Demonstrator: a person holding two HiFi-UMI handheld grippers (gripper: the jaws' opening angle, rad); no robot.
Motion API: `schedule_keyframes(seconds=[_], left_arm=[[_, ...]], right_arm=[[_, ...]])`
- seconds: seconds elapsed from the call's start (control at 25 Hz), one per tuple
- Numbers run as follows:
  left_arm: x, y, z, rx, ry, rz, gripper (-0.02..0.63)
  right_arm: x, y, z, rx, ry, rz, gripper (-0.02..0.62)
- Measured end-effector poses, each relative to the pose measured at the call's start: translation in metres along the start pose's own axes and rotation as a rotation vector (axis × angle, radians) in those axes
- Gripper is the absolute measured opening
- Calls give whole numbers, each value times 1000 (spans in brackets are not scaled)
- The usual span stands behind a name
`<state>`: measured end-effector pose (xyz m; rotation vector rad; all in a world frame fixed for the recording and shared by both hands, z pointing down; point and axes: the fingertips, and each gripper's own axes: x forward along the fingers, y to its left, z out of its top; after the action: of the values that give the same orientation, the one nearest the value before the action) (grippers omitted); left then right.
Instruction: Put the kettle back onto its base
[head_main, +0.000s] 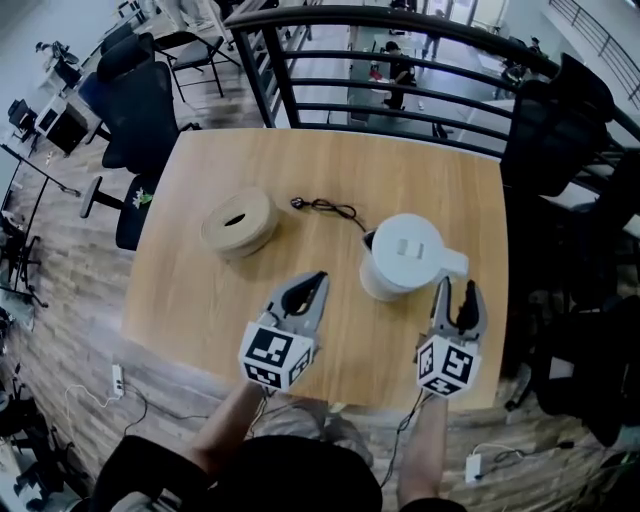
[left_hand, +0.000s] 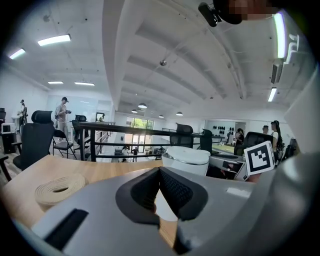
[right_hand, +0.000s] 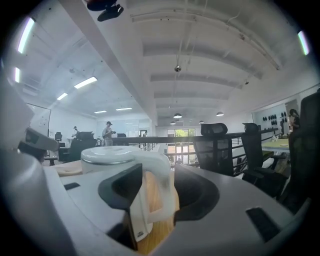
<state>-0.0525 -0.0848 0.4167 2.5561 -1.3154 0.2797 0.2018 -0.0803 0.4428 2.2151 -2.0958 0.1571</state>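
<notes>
Kettle (head_main: 400, 252): white, smooth, squat drum with a flat lid; stands upright on the surface (head_main: 200, 300), right of centre, with its handle turned toward the right claw.
Handle (right_hand: 150, 195): white loop of glossy plastic; stands between the right claw's pads.
Right claw (head_main: 460, 287): jaws apart and straddling the handle, not yet closed on it; a gap shows at the right-hand pad.
Left claw (head_main: 320, 277): dark ribbed pads tip to tip, nothing held; hangs just left of the kettle.
Cord (head_main: 325, 208): thin and black, plug lying loose on the surface; runs to the kettle's foot.
Base: not plainly seen; a dark edge shows at the kettle's foot where the cord ends, so it may lie beneath, though this cannot be settled.
Disc (head_main: 240, 222): tan, round, rope-textured, with a slot in the middle; well apart to the left.
Progress: judged early; no grip taken, kettle not lifted. Left to do: close on the handle, lift, seat the kettle.
</notes>
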Motion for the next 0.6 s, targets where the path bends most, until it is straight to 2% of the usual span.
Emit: schedule_keyframes(seconds=[0.6], left_arm=[[-69,-25,48,58,-90,-21,2]], right_arm=[[-89,27,56,-18,-8,33,156]])
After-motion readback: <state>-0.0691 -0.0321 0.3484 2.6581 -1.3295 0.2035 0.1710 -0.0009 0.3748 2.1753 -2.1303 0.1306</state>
